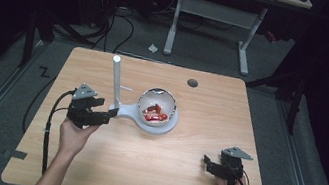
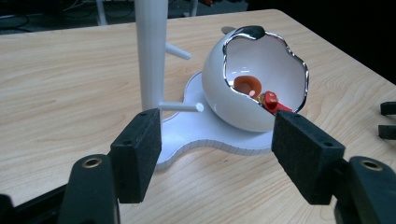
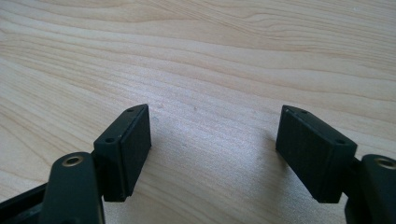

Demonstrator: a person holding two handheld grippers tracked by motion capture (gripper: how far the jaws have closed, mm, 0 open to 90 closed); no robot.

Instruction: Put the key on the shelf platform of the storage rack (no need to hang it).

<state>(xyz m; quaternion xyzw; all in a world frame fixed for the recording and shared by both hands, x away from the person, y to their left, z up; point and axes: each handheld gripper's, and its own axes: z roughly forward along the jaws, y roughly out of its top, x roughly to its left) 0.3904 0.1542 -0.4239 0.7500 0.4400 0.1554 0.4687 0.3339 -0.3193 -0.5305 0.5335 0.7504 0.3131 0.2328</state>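
Note:
A white stand (image 1: pixel 128 113) sits at the middle of the wooden table (image 1: pixel 162 183), with a tall post (image 1: pixel 115 82) that carries short side pegs. On its round base rests a white bowl (image 1: pixel 157 106) shaped like a cracked eggshell, holding red pieces (image 1: pixel 154 116). In the left gripper view the bowl (image 2: pixel 243 93) tilts toward me, with an orange piece (image 2: pixel 247 86) and a red one (image 2: pixel 275 103) inside. My left gripper (image 1: pixel 104 113) is open just left of the stand's base (image 2: pixel 196 135), nothing between its pads (image 2: pixel 137 154). My right gripper (image 1: pixel 206 163) stands open over bare wood near the front right.
A round cable hole (image 1: pixel 192 83) lies at the table's back, right of the middle. Cables trail from both grippers off the front edge. Beyond the table are the grey floor and another desk's legs (image 1: pixel 245 50). In the right gripper view the pads (image 3: pixel 126 149) frame bare wood.

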